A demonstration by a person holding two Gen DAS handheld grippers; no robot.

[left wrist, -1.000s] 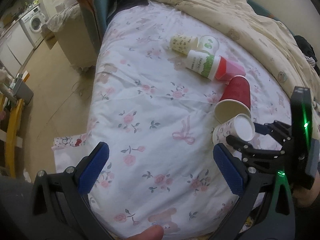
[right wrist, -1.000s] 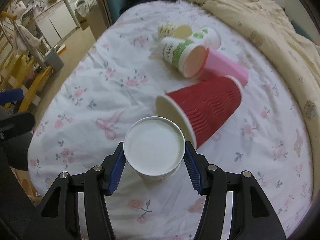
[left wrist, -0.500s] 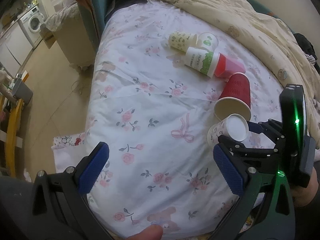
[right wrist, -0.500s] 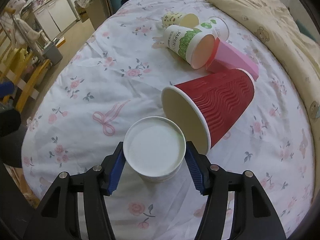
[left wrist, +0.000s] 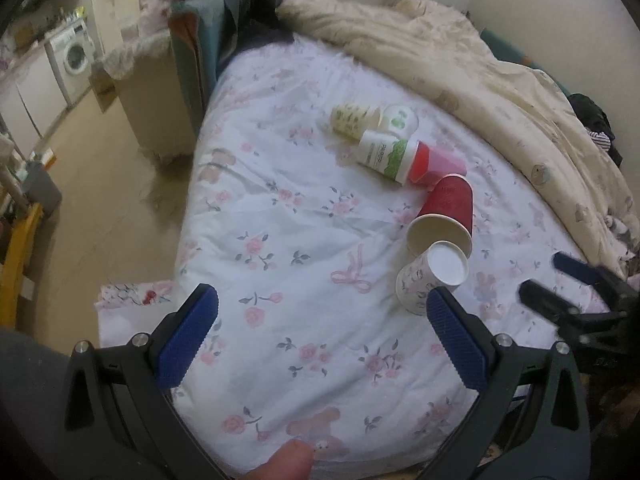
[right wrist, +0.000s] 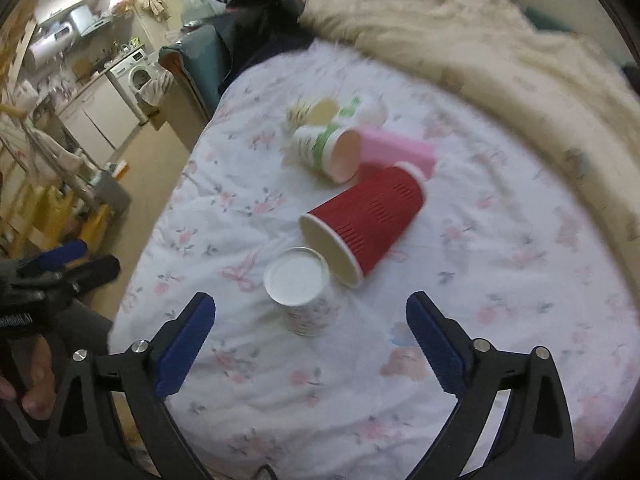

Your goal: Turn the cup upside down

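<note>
A small white paper cup with a faint print (right wrist: 302,294) stands upside down on the flowered bed sheet (right wrist: 480,260), its white base up. It also shows in the left wrist view (left wrist: 430,280). My right gripper (right wrist: 310,342) is open and empty, pulled back from the cup, with a finger on each side of it and nothing touching. My left gripper (left wrist: 320,336) is open and empty over the sheet, left of the cup. The right gripper shows at the right of the left wrist view (left wrist: 560,280).
A red ribbed cup (right wrist: 364,220) lies on its side touching the small cup. Behind it lie a pink cup (right wrist: 400,152), a green-and-white cup (right wrist: 324,150) and two more cups (left wrist: 354,118). A cream duvet (left wrist: 500,80) is bunched at the back right. The bed's edge drops to the floor on the left.
My right gripper has opened, let go of the small cup and drawn back. The cup stays standing upside down on the sheet. The left gripper has barely moved.
</note>
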